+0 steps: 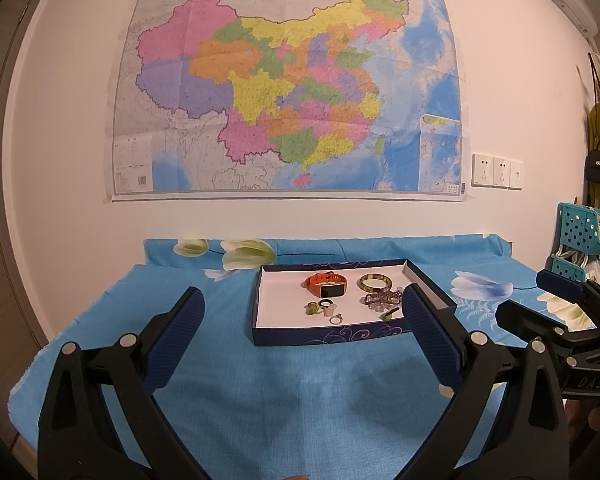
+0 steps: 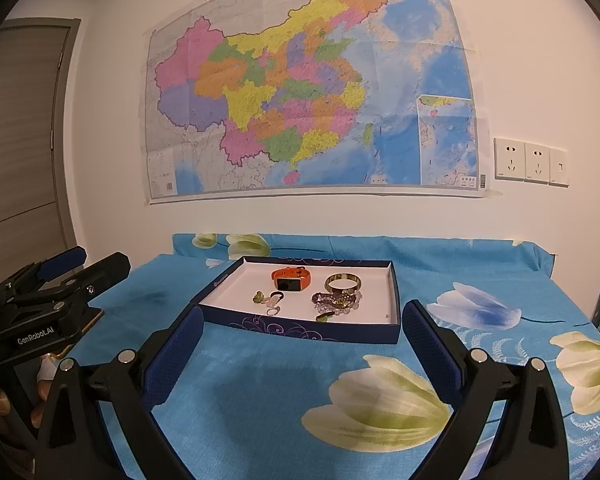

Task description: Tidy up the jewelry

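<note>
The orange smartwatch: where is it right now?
In both wrist views the orange smartwatch lies at the back of the open box, left of the green bangle.

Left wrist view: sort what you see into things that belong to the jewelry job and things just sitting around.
Job:
tray
orange watch
bangle
bead bracelet
rings
left gripper, open
right gripper, open

Just around:
map
wall sockets
teal basket
flowered cloth

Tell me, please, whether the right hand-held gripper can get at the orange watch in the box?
Probably yes: the right hand-held gripper is open, the box has no lid, and the orange watch lies uncovered.
</note>
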A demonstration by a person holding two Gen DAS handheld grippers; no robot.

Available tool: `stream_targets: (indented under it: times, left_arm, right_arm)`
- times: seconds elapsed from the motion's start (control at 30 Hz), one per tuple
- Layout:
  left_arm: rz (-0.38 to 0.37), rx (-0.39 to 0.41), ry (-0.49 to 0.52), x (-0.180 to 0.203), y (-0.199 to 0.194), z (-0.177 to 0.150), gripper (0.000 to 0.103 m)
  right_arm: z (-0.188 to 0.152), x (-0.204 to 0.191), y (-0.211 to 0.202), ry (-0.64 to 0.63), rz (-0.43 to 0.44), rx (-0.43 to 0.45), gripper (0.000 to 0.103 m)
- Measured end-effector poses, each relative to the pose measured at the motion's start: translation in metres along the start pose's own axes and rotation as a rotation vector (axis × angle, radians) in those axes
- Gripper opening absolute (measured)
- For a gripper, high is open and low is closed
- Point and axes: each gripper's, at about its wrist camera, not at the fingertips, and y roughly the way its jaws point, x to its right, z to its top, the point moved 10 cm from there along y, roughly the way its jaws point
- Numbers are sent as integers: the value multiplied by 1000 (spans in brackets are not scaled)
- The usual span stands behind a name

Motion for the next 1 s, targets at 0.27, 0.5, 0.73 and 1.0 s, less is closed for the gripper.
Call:
stream_targets:
  times: [0.27, 0.5, 0.73, 1.0]
  left_arm:
    - [-1, -3, 0, -1, 1, -2, 97]
    - [-2, -3, -1, -1, 1, -2, 97]
    - [-2, -6, -2, -2, 1, -5, 97]
    - [-2, -6, -2, -2, 2, -7, 97]
  right_arm:
    - [0, 0, 0, 2, 0, -1, 96]
    - [-1, 1, 2, 1, 1, -3, 96]
    - [-3, 1, 3, 3, 3, -7, 96]
    - [-3, 0, 4, 3, 3, -9, 96]
